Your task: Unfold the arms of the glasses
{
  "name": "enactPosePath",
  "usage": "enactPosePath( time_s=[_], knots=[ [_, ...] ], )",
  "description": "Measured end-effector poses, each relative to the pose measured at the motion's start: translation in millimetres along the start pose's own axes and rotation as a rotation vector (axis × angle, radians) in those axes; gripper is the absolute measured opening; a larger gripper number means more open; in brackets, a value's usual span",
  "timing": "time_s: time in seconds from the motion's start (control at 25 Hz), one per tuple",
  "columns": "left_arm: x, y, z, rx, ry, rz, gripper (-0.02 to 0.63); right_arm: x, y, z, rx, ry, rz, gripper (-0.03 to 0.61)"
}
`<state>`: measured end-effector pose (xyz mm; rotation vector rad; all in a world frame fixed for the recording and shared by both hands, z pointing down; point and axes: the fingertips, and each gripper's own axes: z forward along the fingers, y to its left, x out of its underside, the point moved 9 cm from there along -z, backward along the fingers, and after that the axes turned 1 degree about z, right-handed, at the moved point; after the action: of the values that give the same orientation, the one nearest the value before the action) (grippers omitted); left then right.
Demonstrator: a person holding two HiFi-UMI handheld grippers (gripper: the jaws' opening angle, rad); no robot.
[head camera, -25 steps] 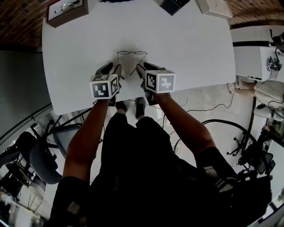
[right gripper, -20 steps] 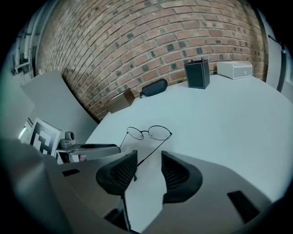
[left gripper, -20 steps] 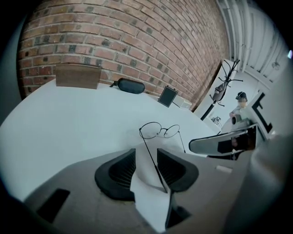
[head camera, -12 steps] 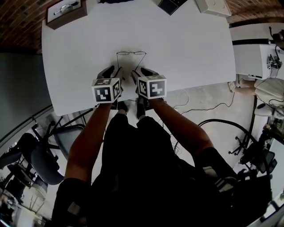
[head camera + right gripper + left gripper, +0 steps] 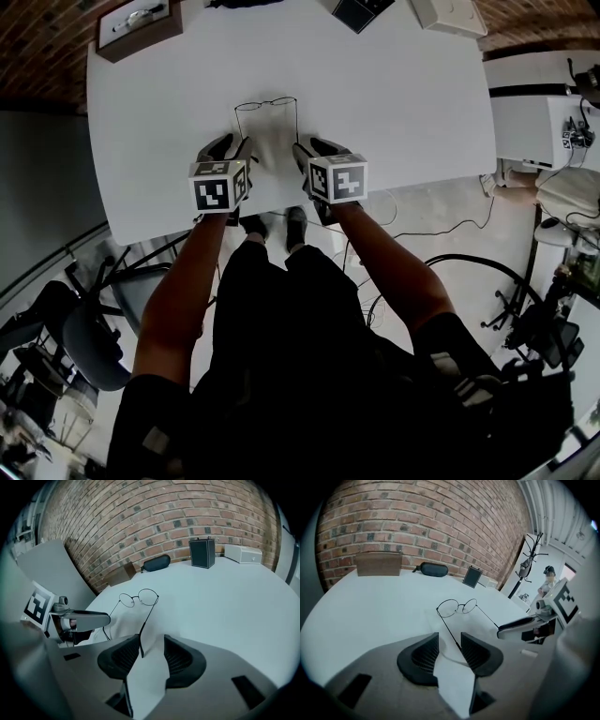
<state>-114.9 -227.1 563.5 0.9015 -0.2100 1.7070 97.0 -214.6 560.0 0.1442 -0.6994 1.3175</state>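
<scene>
Thin wire round-lens glasses (image 5: 266, 101) lie on the white table (image 5: 394, 103), both arms stretched back toward me. In the left gripper view the glasses (image 5: 458, 607) send one arm between the jaws of my left gripper (image 5: 450, 637), whose pads stand apart from it. In the right gripper view the other arm of the glasses (image 5: 138, 597) ends between the jaws of my right gripper (image 5: 152, 639), near the left pad; these jaws have just been opening and do not press it. In the head view the left gripper (image 5: 234, 147) and right gripper (image 5: 314, 147) sit side by side at the arm tips.
A brown wooden box (image 5: 141, 21) sits at the far left corner, a black box (image 5: 366, 9) and a white box (image 5: 450, 17) at the far edge. A black glasses case (image 5: 433, 569) lies by the brick wall. The table's near edge runs just under both grippers.
The right arm of the glasses, slanted inward before, now lies straight back. The glasses have shifted slightly left. My right gripper moved left, then back right, and its jaws opened.
</scene>
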Motion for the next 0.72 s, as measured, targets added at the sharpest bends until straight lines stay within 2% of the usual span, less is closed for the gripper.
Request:
enactPosePath(
  time_s=[0.16, 0.32, 0.56, 0.72],
  knots=[
    [-5, 2, 1, -0.004, 0.001, 0.043, 0.152, 6, -9, 16, -0.071, -0.036, -0.011, 0.147],
    [-7, 3, 2, 0.010, -0.013, 0.075, 0.152, -5, -7, 3, -0.044, -0.012, -0.030, 0.147],
    [-8, -2, -2, -0.003, -0.042, 0.061, 0.153, -9, -1, 1, -0.074, -0.041, -0.116, 0.151],
    [-14, -9, -15, -0.006, -0.096, 0.063, 0.153, -15, 1, -5, -0.118, -0.113, -0.145, 0.164]
  ],
)
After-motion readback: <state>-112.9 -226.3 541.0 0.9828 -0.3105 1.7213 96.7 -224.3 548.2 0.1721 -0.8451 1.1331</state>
